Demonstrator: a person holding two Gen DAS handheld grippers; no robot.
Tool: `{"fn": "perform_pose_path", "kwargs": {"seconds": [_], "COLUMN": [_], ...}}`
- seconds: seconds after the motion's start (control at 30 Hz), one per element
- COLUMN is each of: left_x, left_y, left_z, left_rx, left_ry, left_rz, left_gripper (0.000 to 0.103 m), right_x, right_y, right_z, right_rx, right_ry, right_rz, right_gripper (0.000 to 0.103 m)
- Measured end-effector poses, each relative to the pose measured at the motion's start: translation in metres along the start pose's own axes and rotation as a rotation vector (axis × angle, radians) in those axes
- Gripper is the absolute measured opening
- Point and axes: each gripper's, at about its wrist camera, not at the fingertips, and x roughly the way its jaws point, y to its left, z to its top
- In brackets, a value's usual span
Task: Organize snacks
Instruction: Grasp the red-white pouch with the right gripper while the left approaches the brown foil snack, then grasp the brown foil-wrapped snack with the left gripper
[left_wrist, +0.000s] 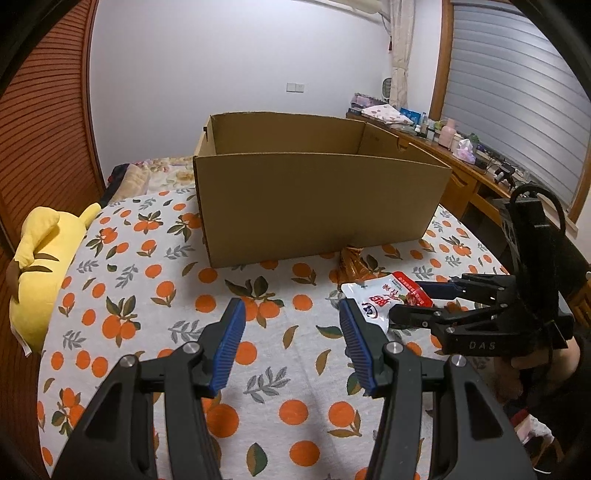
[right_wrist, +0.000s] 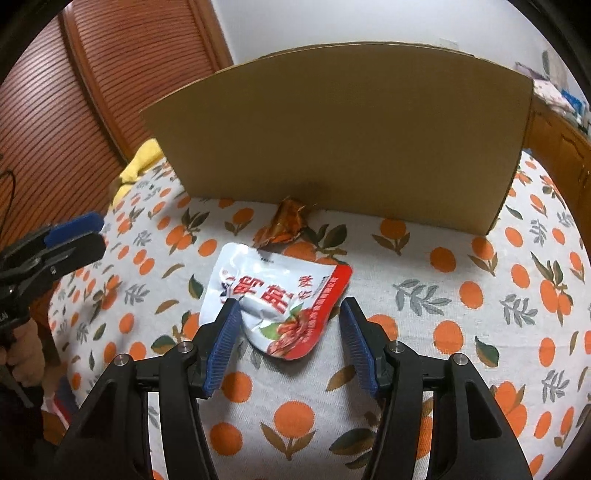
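Note:
A white and red snack pouch lies flat on the orange-print tablecloth. My right gripper is open and hangs just over it; the pouch's near end lies between the jaws, with the left pad at its edge and the right pad apart from it. A small crumpled orange-brown packet rests against the foot of the open cardboard box. My left gripper stands open over bare cloth, nothing between its fingers, left of the pouch. The right gripper shows at the right of the left wrist view.
The cardboard box stands upright behind the snacks; its floor is hidden. A yellow plush toy lies at the table's left edge. A wooden desk crowded with bottles runs along the right wall. A hand holds the right gripper.

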Motion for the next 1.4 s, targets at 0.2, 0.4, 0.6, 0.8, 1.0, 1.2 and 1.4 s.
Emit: {"fn": "perform_pose_path", "kwargs": {"seconds": [0.2, 0.4, 0.6, 0.8, 1.0, 1.2, 1.4], "left_x": [0.007, 0.020, 0.037, 0.058, 0.087, 0.107, 0.125], "left_y": [-0.002, -0.009, -0.019, -0.035, -0.046, -0.055, -0.062], "left_z": [-0.001, 0.006, 0.014, 0.021, 0.034, 0.039, 0.042], "left_rx": [-0.003, 0.004, 0.010, 0.052, 0.052, 0.071, 0.102], "left_ry": [0.012, 0.022, 0.040, 0.065, 0.123, 0.152, 0.187], "left_rz": [-0.004, -0.011, -0.035, -0.043, -0.098, -0.097, -0.063], "left_gripper": [0.053, 0.053, 0.053, 0.053, 0.053, 0.051, 0.041], "right_x": [-0.002, -0.007, -0.014, -0.030, -0.036, -0.038, -0.041], "right_y": [-0.002, -0.016, -0.022, -0.029, -0.037, -0.039, -0.039], "right_z": [-0.003, -0.007, -0.010, -0.014, -0.021, -0.028, -0.030], "right_rx": [0.010, 0.078, 0.095, 0.101, 0.104, 0.102, 0.086], "right_ry": [0.003, -0.017, -0.041, -0.072, -0.078, -0.084, -0.090], "right_rz": [0.015, 0.053, 0.077, 0.055, 0.042, 0.029, 0.027], "right_gripper": [0.035, 0.012, 0.003, 0.001, 0.001, 0.002, 0.002]}}
